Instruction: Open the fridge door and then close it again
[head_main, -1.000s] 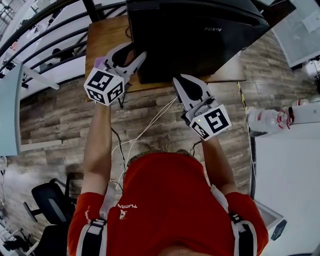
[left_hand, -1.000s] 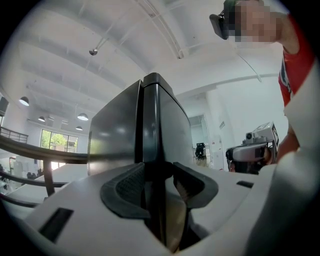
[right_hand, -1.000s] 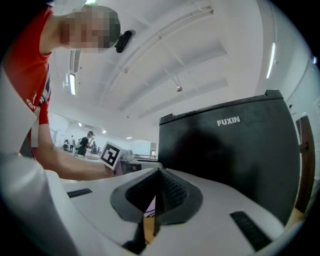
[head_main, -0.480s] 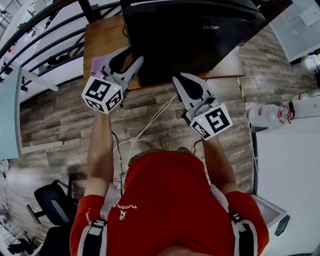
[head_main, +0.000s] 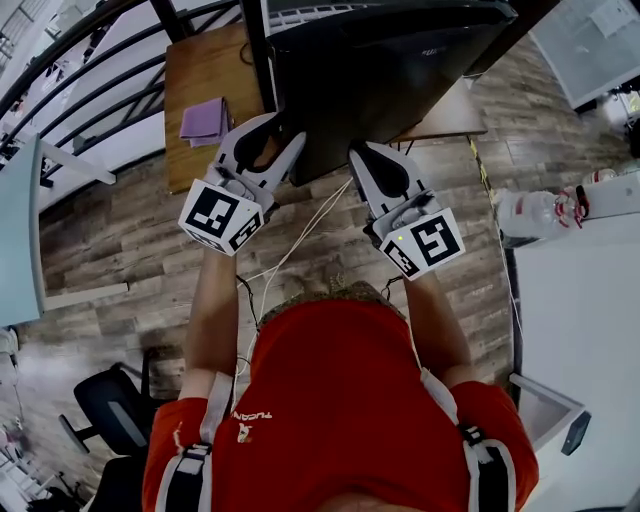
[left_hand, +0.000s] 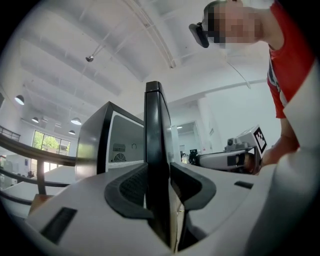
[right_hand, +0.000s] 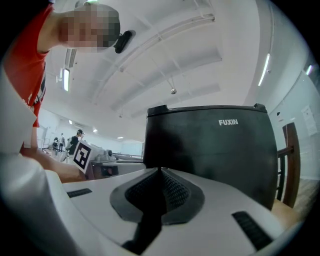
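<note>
**Left tool on the edge of the partly open fridge door**

The left tool (left_hand: 160, 185) had the free edge of the fridge door (head_main: 400, 70) between its jaws. The jaws had just been closing. In the left gripper view both dark pads lay against the door, one on the outer face and one on the inner side, so I judged it to be a grip. The right tool (right_hand: 160, 192) was fully closed with nothing in it. It pointed at the black front of the door from close by, and I could not tell whether it touched.

The door stood partly open, turned away from the fridge cabinet (left_hand: 95, 142), whose pale inside showed beyond the left tool. The fridge stood on a wooden counter (head_main: 200, 70), near its front edge, and a purple cloth (head_main: 205, 120) lay beside it. White cables (head_main: 300, 235) ran down toward the floor.

Several things could go wrong from here. The grip was only on a thin edge, so the pads could slip off if the hand pulled straight and did not follow the arc of the door. The fridge looked small, and a hard pull could drag it toward the edge of the counter. The right tool was before the door's front and could be hit as the door swung. On closing, the inner jaw could be pinched between door and cabinet if it let go too late.
</note>
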